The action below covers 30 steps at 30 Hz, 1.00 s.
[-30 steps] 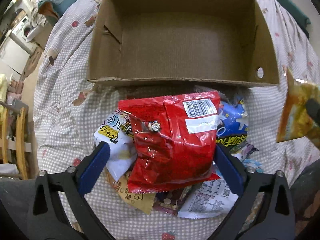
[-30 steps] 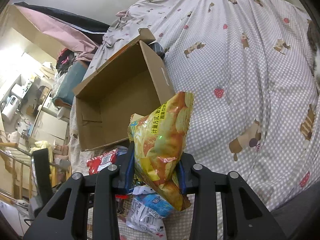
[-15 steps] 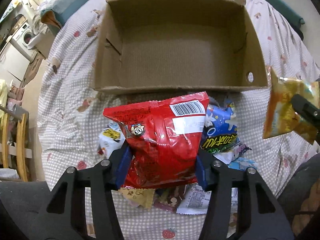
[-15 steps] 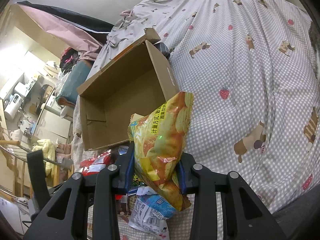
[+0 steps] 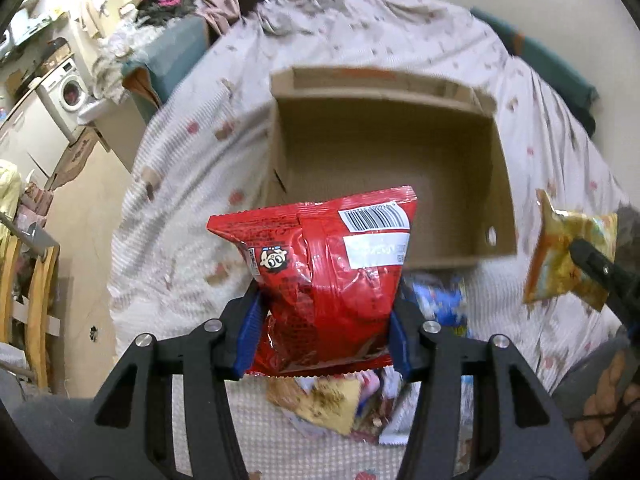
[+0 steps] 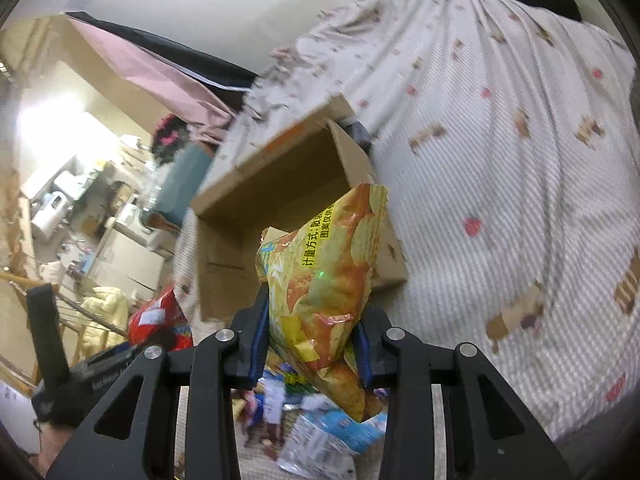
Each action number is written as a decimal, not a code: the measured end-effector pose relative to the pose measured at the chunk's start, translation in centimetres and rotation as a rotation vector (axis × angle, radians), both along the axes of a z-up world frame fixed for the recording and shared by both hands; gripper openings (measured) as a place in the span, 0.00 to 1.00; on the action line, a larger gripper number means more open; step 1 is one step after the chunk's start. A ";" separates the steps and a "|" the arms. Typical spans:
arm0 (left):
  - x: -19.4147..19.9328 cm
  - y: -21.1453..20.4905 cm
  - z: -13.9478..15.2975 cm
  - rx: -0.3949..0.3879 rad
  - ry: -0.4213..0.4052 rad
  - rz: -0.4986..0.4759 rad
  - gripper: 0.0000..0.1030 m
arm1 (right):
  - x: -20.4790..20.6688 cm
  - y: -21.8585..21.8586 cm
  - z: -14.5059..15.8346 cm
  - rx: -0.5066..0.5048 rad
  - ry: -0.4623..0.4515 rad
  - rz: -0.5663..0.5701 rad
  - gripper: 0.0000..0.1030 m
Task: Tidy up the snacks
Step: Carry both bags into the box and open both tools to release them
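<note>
My left gripper is shut on a red snack bag with a barcode and holds it up in the air, in front of the open cardboard box. My right gripper is shut on a yellow chip bag, also lifted, to the right of the box. The chip bag also shows in the left wrist view at the right. The red bag shows at lower left in the right wrist view. The box looks empty.
A pile of loose snack packets lies on the checked bedspread below both grippers, also in the right wrist view. A washing machine and wooden chair stand left of the bed.
My left gripper closed on the red bag and lifted it off the pile. Both grippers rose and tilted up, so the box looks farther and smaller.
</note>
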State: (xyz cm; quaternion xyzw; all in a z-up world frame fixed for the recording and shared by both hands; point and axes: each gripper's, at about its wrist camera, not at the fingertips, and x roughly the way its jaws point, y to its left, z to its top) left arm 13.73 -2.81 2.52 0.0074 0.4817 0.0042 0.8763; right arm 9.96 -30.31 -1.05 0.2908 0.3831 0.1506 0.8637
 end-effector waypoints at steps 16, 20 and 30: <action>7.0 0.0 -1.2 0.046 -0.070 -0.036 0.47 | 6.9 3.9 0.7 -0.126 -0.084 0.119 0.36; 8.4 -0.2 -3.0 0.077 -0.071 -0.015 0.47 | 9.3 4.7 -0.3 -0.149 -0.061 0.130 0.36; 9.9 0.2 -5.9 0.021 -0.044 -0.012 0.47 | 11.9 5.8 -3.6 -0.131 0.043 0.170 0.36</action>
